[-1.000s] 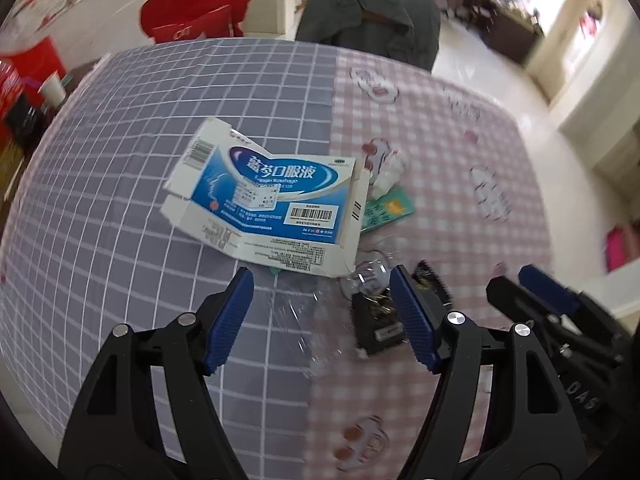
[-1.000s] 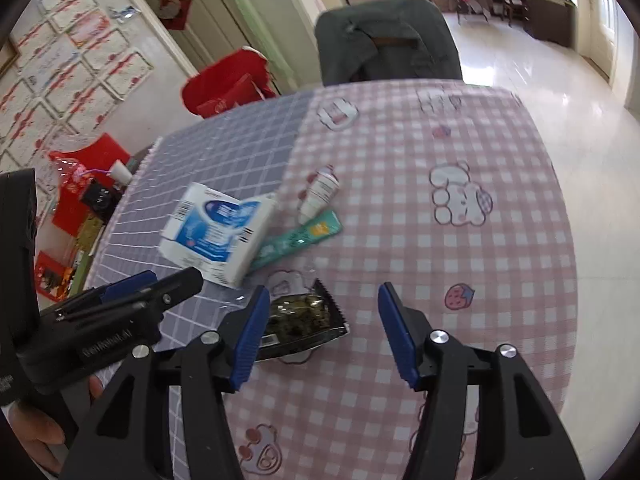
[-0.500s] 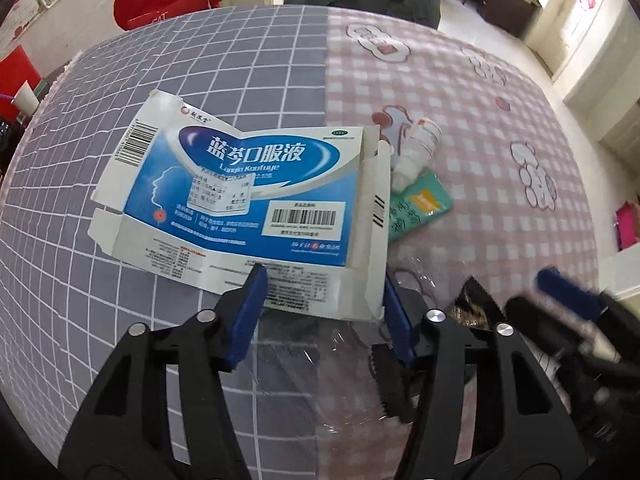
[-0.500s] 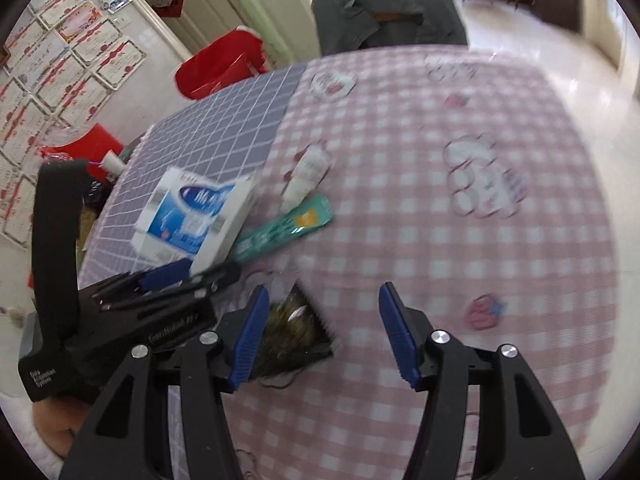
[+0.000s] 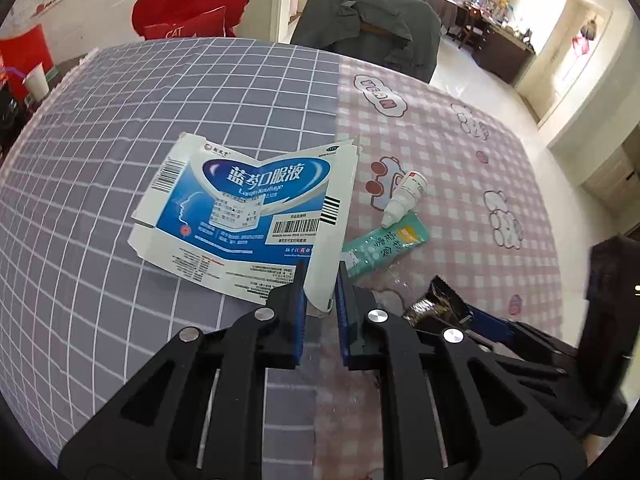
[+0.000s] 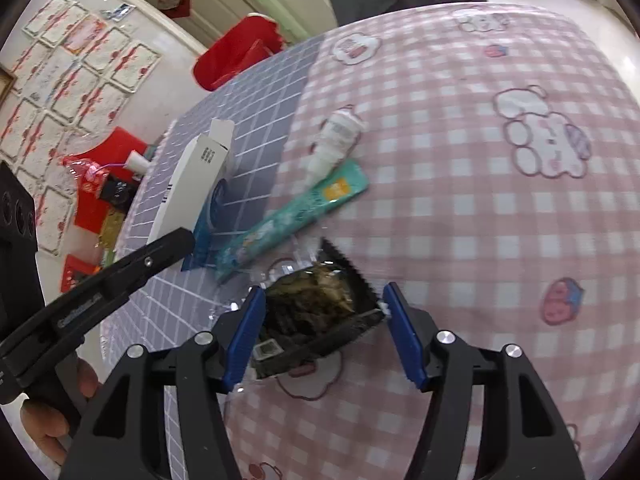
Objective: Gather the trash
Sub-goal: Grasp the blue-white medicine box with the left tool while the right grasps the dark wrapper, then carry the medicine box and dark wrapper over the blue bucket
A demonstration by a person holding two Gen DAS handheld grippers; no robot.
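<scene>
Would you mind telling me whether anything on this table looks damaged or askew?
The blue-and-white medicine box is flattened and creased, its near corner pinched in the left gripper and tilted off the cloth. The dark snack wrapper, between the open right gripper fingers, is torn open and crumpled.

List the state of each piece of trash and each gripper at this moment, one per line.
Blue and white medicine box: flattened, near edge pinched and tilted up.
Left gripper: shut on the box flap.
Black snack wrapper: torn open, crumpled, lying between the right fingers.
Right gripper: open, straddling the wrapper.
Small white dropper bottle: capped, on its side.
Green sachet: flat on the cloth.
</scene>
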